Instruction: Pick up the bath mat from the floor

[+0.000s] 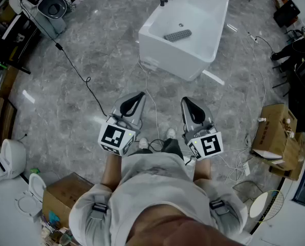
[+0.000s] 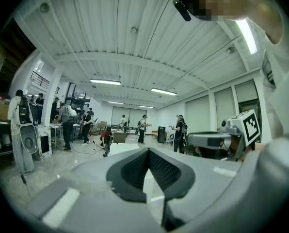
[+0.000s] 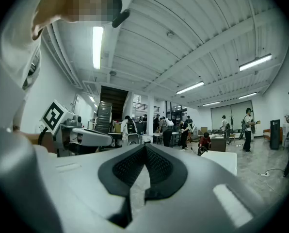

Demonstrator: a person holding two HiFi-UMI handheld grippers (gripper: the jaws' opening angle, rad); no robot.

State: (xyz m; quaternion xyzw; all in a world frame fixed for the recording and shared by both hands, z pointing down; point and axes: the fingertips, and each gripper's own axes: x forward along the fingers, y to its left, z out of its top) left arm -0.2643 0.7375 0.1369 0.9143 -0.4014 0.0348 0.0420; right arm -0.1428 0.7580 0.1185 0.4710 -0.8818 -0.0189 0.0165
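A grey ribbed bath mat [image 1: 177, 35] lies inside the white bathtub [image 1: 162, 53] at the top of the head view, well ahead of both grippers. My left gripper [image 1: 139, 95] and right gripper [image 1: 186, 101] are held side by side at waist height, pointing level toward the tub. Both are shut with nothing between the pads. In the left gripper view the jaws [image 2: 148, 150] meet at their tips, and the right gripper [image 2: 217, 141] shows beside them. In the right gripper view the jaws [image 3: 145, 146] also meet, with the tub [image 3: 223, 160] beyond.
Cables [image 1: 73, 65] trail over the grey marble floor, some near my feet. Cardboard boxes [image 1: 275, 135] stand at right and another box [image 1: 60, 196] at lower left. A toilet [image 1: 12, 158] sits at the left edge. Several people [image 2: 67, 125] work far off in the hall.
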